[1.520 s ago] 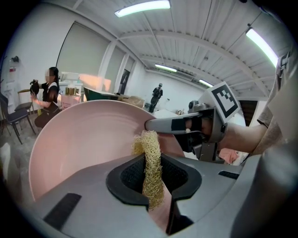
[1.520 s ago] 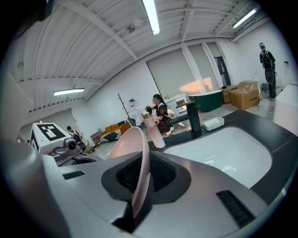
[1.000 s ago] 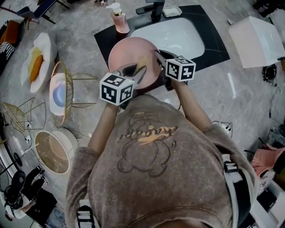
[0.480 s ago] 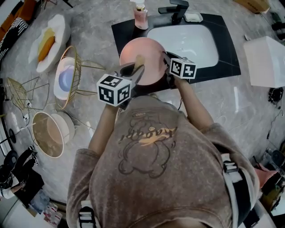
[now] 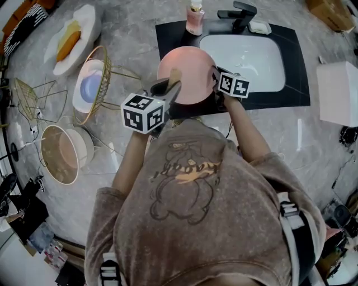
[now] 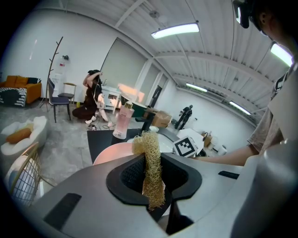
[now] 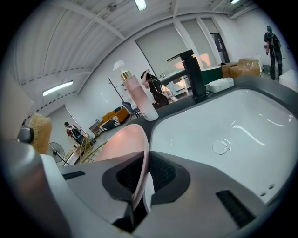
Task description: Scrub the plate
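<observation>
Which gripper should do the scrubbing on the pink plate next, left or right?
Left. The left gripper pinches the loofah scrubber at the face of the pink plate; the right gripper, jaws closing on its rim, steadies it.

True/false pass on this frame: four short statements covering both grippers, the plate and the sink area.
1. The left gripper holds a scrubber. True.
2. The plate lies in the sink. False: the right gripper, its jaws closing, pinches the plate's rim and holds it beside the sink.
3. The soap bottle is pink. True.
4. The faucet is running. False: no stream shows.
</observation>
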Tool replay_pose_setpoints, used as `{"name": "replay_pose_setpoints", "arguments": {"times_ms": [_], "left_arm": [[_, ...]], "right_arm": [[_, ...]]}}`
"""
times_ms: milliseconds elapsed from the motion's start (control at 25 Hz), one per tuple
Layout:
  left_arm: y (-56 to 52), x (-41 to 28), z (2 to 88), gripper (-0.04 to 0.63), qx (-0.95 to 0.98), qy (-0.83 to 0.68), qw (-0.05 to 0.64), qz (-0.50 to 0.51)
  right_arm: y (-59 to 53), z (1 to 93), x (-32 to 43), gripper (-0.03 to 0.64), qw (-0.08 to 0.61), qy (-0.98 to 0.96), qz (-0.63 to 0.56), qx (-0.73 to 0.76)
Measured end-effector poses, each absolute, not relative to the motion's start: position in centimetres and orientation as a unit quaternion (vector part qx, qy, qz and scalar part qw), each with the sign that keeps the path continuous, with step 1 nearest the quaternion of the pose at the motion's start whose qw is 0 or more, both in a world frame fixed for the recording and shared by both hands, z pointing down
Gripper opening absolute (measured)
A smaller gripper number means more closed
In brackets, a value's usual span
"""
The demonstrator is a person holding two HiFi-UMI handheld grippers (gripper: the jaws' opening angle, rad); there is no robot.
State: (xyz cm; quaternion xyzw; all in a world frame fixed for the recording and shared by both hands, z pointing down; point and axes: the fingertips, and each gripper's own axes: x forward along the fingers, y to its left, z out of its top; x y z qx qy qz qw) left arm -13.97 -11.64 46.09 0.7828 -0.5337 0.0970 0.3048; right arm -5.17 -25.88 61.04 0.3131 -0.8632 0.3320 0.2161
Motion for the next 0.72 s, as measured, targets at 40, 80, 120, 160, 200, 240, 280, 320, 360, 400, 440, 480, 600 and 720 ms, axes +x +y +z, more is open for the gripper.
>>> {"name": "replay_pose_setpoints", "arguments": {"times_ms": [40, 80, 120, 160, 200, 240, 280, 320, 360, 400, 440, 480, 600, 720], "left_arm": [[-11.6, -14.2, 46.1, 0.077, 0.782, -0.535, 0.305, 0.097], [-11.5, -14.3, 46.2, 0.078, 0.780, -0.537, 0.305, 0.097], [-11.5, -14.5, 46.2, 0.077, 0.779, -0.538, 0.306, 0.097], [-11.6, -14.6, 46.2, 0.077, 0.778, -0.539, 0.307, 0.096], [-11.6, -14.6, 46.2, 0.077, 0.778, -0.540, 0.308, 0.095], [-11.6, -14.7, 46.2, 0.078, 0.778, -0.540, 0.308, 0.094], [-11.5, -14.7, 46.2, 0.077, 0.778, -0.540, 0.308, 0.093], [-11.5, -14.7, 46.2, 0.077, 0.778, -0.539, 0.308, 0.093], [-11.5, -14.7, 46.2, 0.078, 0.779, -0.539, 0.308, 0.092], [-11.5, -14.7, 46.2, 0.077, 0.779, -0.538, 0.308, 0.092], [-11.6, -14.7, 46.2, 0.078, 0.780, -0.537, 0.308, 0.091], [-11.6, -14.7, 46.2, 0.077, 0.781, -0.536, 0.308, 0.091], [-11.9, -14.6, 46.2, 0.077, 0.784, -0.532, 0.307, 0.088], [-12.4, -14.6, 46.0, 0.077, 0.789, -0.527, 0.303, 0.086]], "right_arm": [[-25.9, 61.3, -5.2, 0.021, 0.222, -0.862, 0.329, 0.314], [-25.9, 61.6, -5.2, 0.022, 0.228, -0.862, 0.325, 0.316], [-25.9, 61.8, -5.2, 0.025, 0.236, -0.861, 0.321, 0.317], [-25.9, 62.1, -5.2, 0.026, 0.244, -0.860, 0.315, 0.319], [-25.9, 62.3, -5.1, 0.031, 0.252, -0.859, 0.309, 0.321], [-25.8, 62.5, -5.0, 0.034, 0.259, -0.859, 0.303, 0.323], [-25.7, 62.7, -5.0, 0.037, 0.264, -0.858, 0.299, 0.324], [-25.6, 62.8, -5.0, 0.046, 0.267, -0.858, 0.297, 0.323], [-25.5, 62.9, -5.0, 0.075, 0.269, -0.858, 0.297, 0.322], [-25.4, 63.0, -5.0, 0.110, 0.270, -0.858, 0.297, 0.322], [-25.5, 63.0, -4.9, 0.117, 0.269, -0.858, 0.296, 0.322], [-25.6, 62.8, -4.9, 0.122, 0.267, -0.859, 0.293, 0.323], [-26.1, 61.7, -4.8, 0.127, 0.256, -0.864, 0.280, 0.330], [-26.4, 59.8, -4.9, 0.127, 0.239, -0.874, 0.262, 0.331]]}}
